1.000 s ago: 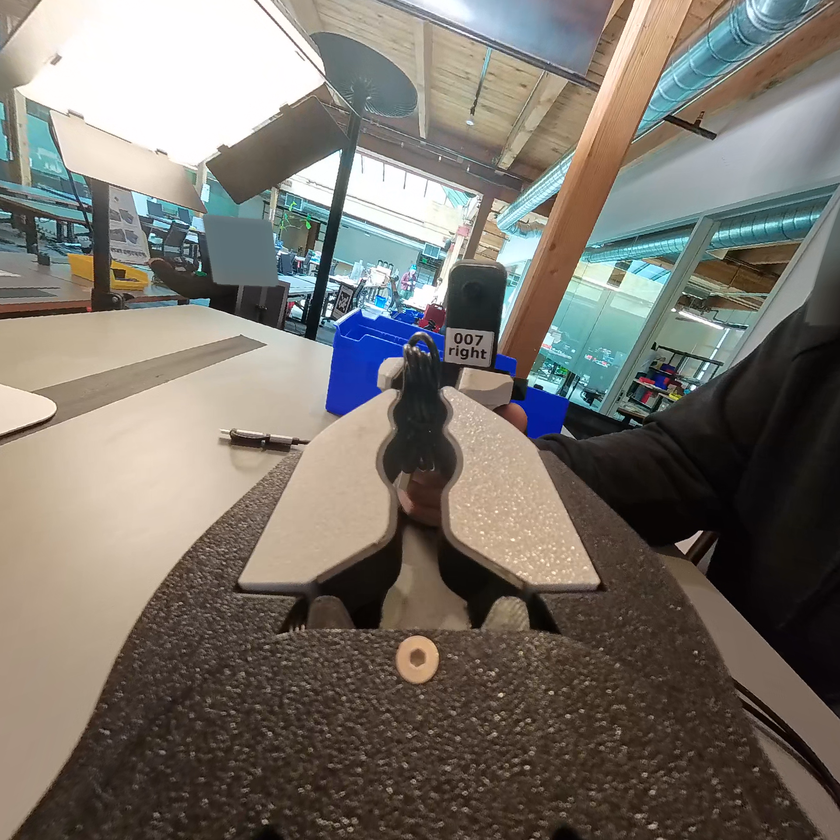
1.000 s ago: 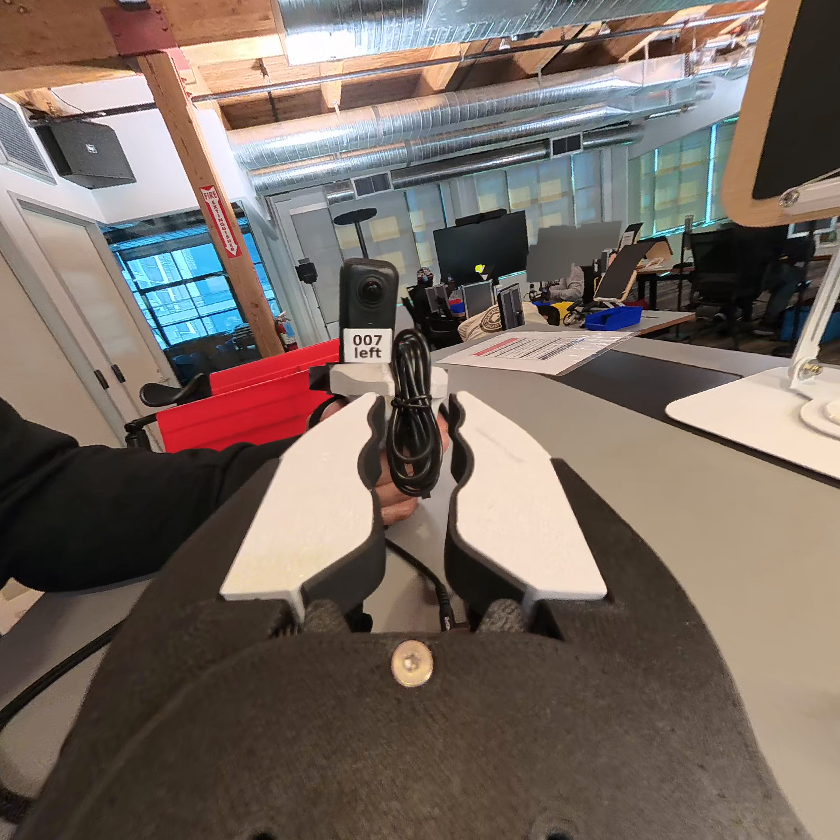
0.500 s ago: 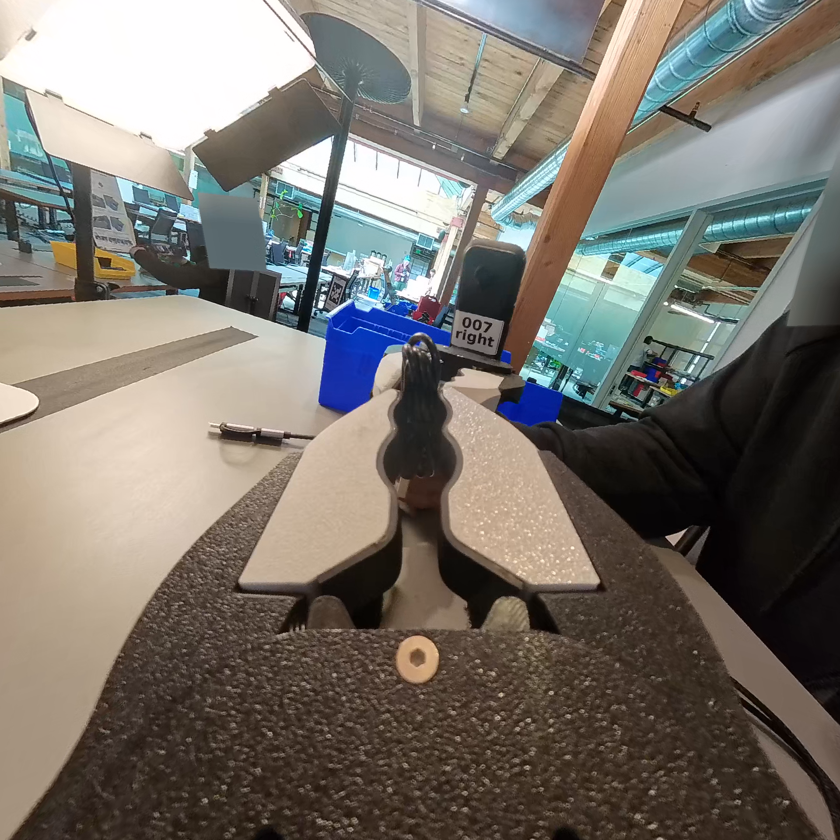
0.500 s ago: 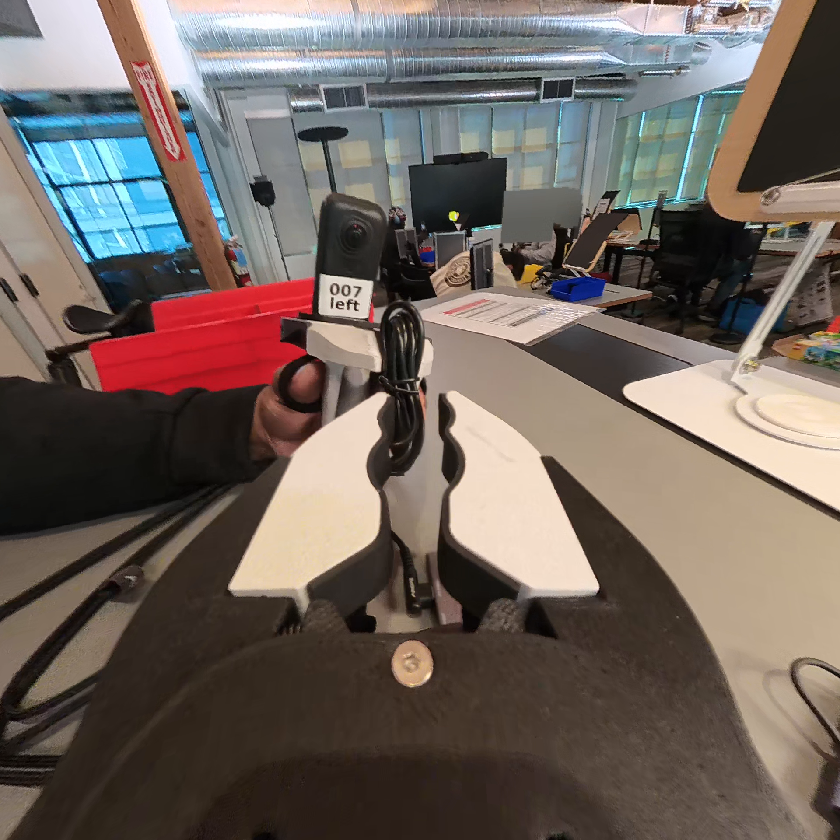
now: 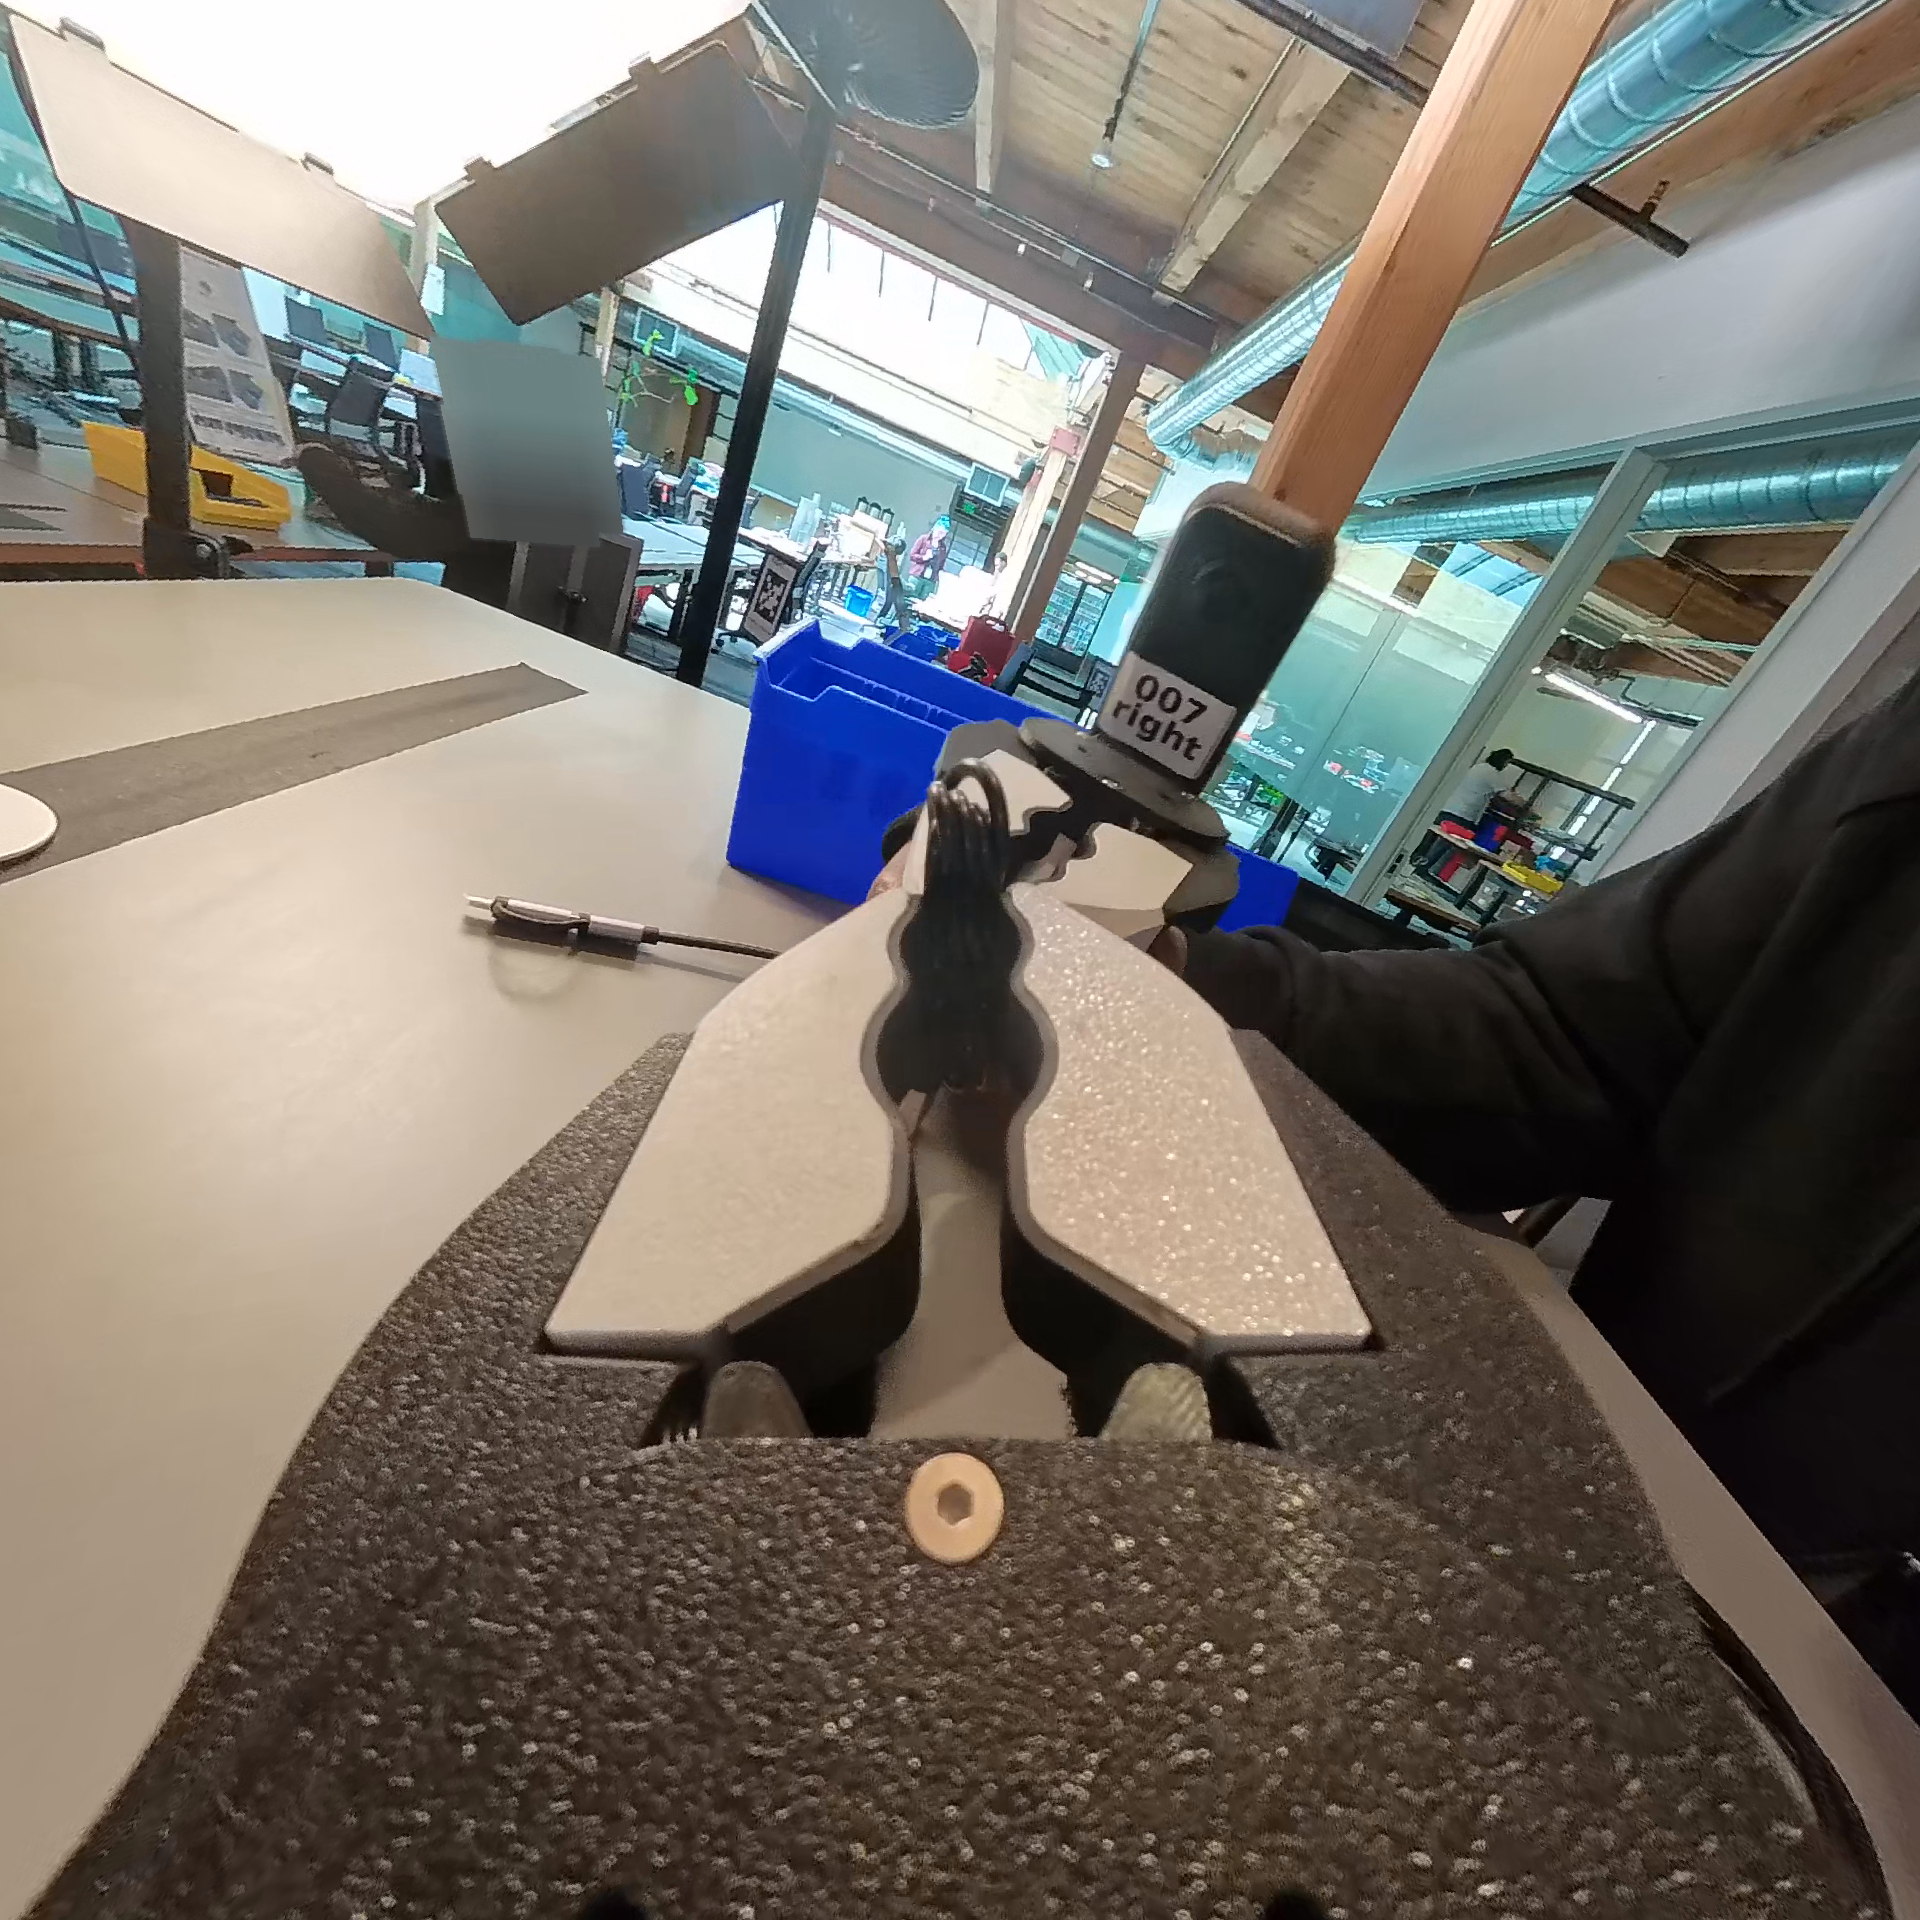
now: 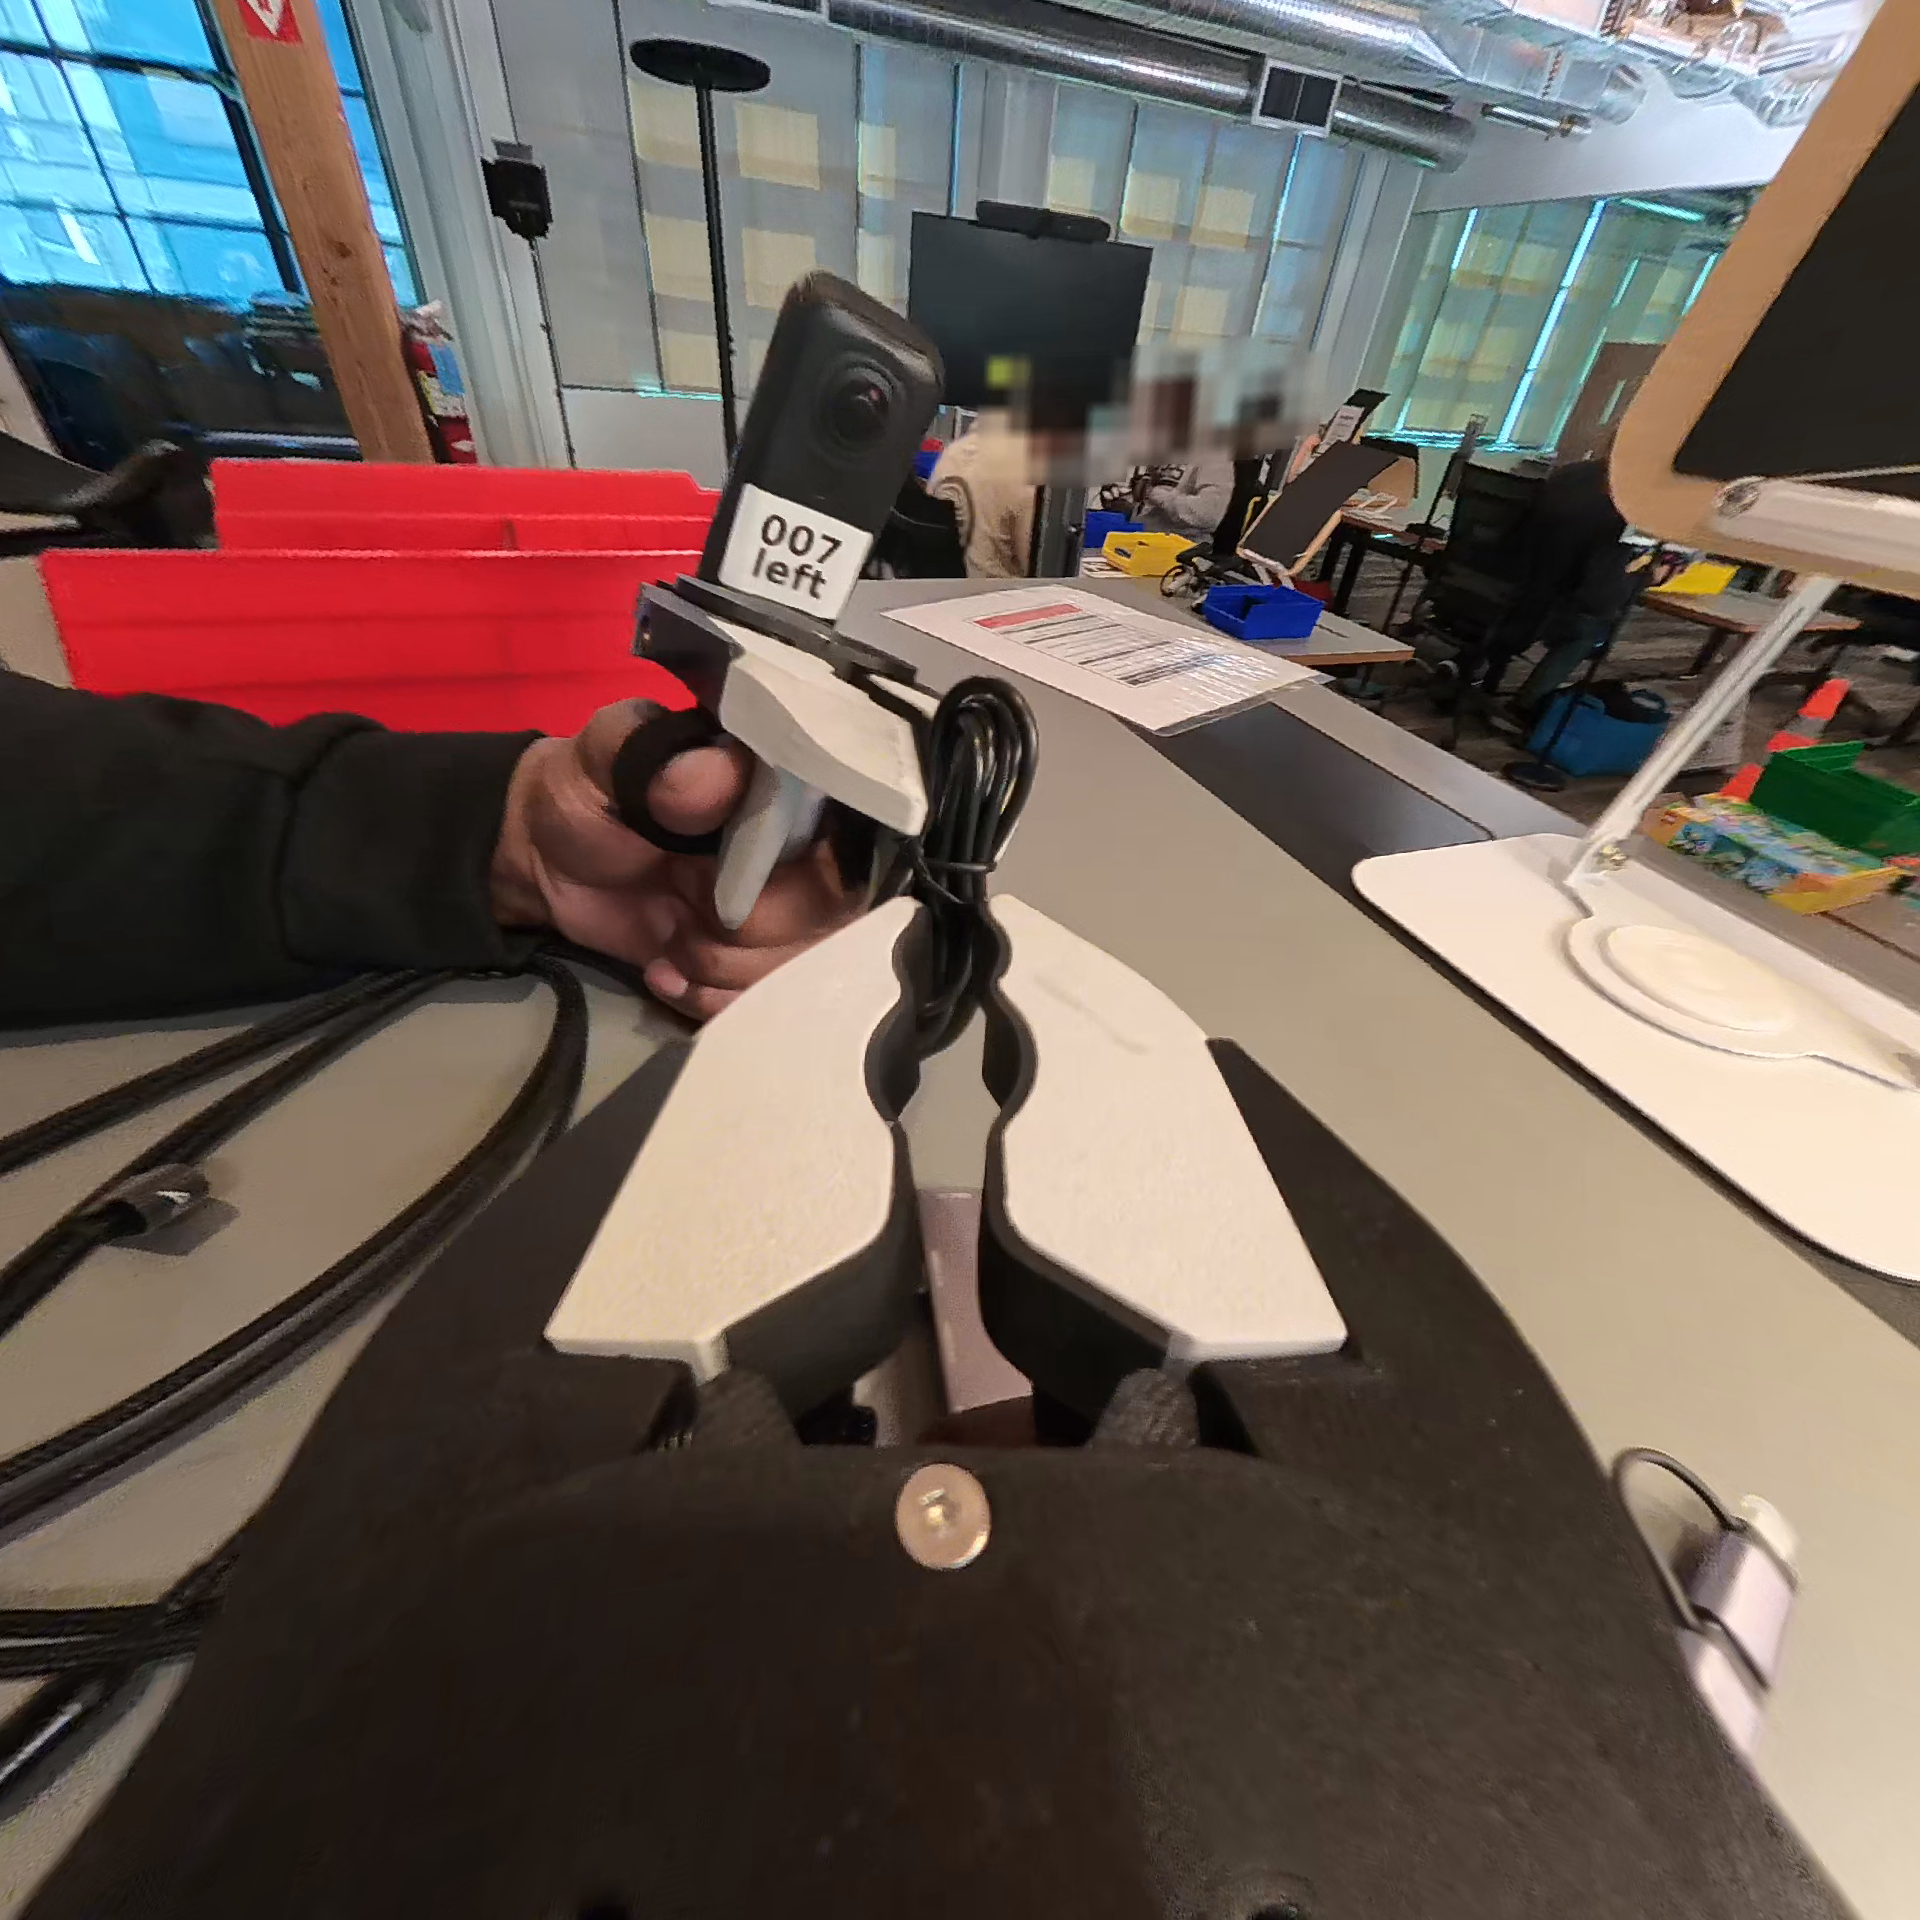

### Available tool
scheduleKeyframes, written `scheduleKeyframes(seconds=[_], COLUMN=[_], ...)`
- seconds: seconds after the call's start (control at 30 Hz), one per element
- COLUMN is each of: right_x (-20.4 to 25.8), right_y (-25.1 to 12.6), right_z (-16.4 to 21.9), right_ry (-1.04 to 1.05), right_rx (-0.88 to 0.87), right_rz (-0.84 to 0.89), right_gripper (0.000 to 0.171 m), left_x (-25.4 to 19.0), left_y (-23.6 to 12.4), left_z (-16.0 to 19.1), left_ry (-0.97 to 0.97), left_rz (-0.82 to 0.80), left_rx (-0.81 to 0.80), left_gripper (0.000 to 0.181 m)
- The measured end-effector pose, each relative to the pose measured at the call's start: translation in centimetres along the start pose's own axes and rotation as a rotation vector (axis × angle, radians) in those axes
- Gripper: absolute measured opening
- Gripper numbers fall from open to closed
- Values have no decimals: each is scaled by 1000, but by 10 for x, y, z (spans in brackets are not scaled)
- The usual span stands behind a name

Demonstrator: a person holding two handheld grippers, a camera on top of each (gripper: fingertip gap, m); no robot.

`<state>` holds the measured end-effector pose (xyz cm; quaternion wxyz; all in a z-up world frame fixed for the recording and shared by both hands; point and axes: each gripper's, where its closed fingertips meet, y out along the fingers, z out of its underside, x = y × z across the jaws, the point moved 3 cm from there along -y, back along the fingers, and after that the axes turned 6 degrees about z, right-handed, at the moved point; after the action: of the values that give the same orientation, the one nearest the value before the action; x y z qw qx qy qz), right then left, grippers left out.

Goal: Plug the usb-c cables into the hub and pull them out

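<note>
A coiled black usb-c cable bundle, bound with a thin tie, is held upright above the grey table. My left gripper is shut on it. My right gripper is shut on the same bundle from the opposite side. Each gripper shows in the other's view, tilted: the right gripper and the left gripper. A loose cable end with a grey connector lies on the table to the left. A silver connector lies at the lower right. I cannot make out the hub.
A blue bin stands behind the grippers. A red bin stands at the table's far side. A white stand base sits at the right. Black braided cables run across the table at left. A printed sheet lies beyond. My two grippers' fingertips are within a few centimetres of each other. Left tips and right tips are each some 20 cm from the silver connector.
Both grippers keep hold of the bundle. The right wrist view has tipped downward and the left gripper now sits further left and tilted in it. The silver connector has come into view.
</note>
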<state>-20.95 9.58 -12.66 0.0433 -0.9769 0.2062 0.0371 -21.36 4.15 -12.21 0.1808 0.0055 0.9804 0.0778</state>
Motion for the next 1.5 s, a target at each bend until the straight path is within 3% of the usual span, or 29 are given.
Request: scheduleKeyframes(seconds=[0.43, 0.67, 0.8, 0.9, 1.03, 1.5], right_x=[-6, -1, -6, -14, -15, 1], right_y=[-1, 3, 2, -3, -2, 6], right_z=[-6, -7, -5, -7, -5, 0], right_ry=[-299, -616, -472, -287, -172, -199], right_rx=[12, 47, 4, -44, -55, -14], right_rz=[226, 378, 350, 302, 231, 140], right_gripper=[0, 0, 0, 17, 20, 3], left_x=[12, 21, 20, 19, 14, 7], left_y=[-1, -3, -6, -10, -10, -2], left_z=[0, 0, -5, -9, -10, -5], left_ry=[0, -31, -13, -27, -34, -22], left_rz=[-104, -159, -166, -132, -64, -7], left_rx=[12, 3, -38, -81, -99, -43], left_gripper=[12, 12, 12, 12, 12, 12])
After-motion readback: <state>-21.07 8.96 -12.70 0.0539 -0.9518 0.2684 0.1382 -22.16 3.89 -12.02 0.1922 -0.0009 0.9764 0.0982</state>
